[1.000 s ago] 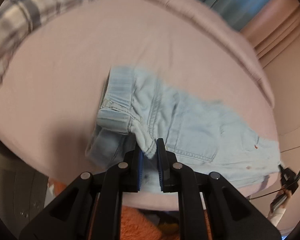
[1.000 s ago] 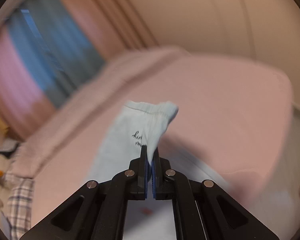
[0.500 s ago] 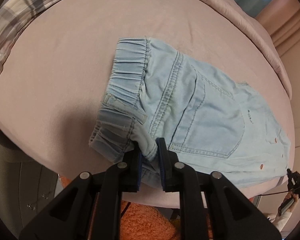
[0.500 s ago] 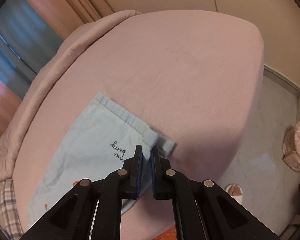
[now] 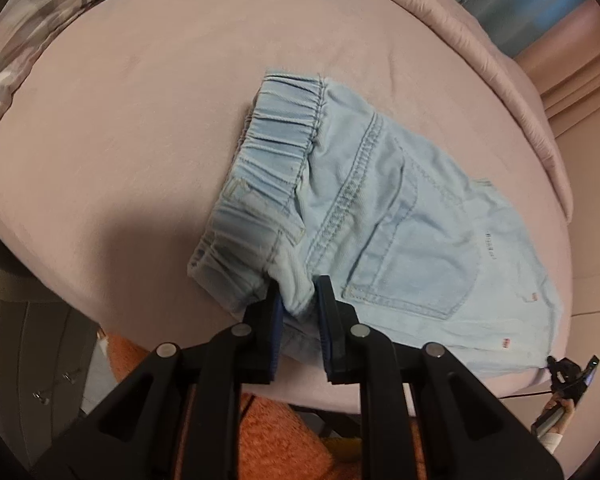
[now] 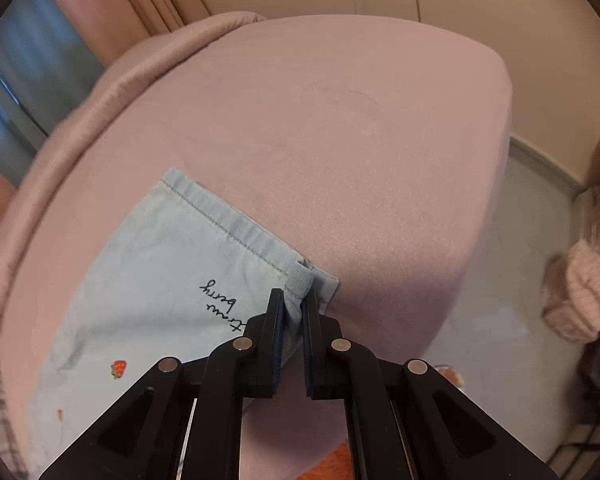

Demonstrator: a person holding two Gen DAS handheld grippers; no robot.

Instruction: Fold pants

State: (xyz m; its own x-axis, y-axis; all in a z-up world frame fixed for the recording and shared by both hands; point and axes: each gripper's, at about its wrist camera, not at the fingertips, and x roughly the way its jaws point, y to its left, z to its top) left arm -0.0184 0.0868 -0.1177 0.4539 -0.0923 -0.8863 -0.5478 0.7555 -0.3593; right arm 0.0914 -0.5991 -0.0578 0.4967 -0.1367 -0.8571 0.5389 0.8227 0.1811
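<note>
Pants (image 5: 380,216), light denim: one pair, flat on the pink bed (image 5: 140,100), stretching ahead of both my grippers. My left gripper (image 5: 298,300) pinches the waistband corner; my right gripper (image 6: 294,308) pinches the hem corner. Best practice, I judge: release both together without dragging cloth. Grippers: two. Beds: one.

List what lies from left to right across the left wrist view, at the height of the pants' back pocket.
Bare pink bedsheet → elastic waistband → back pocket → small black lettering → leg hem → pink wall.
</note>
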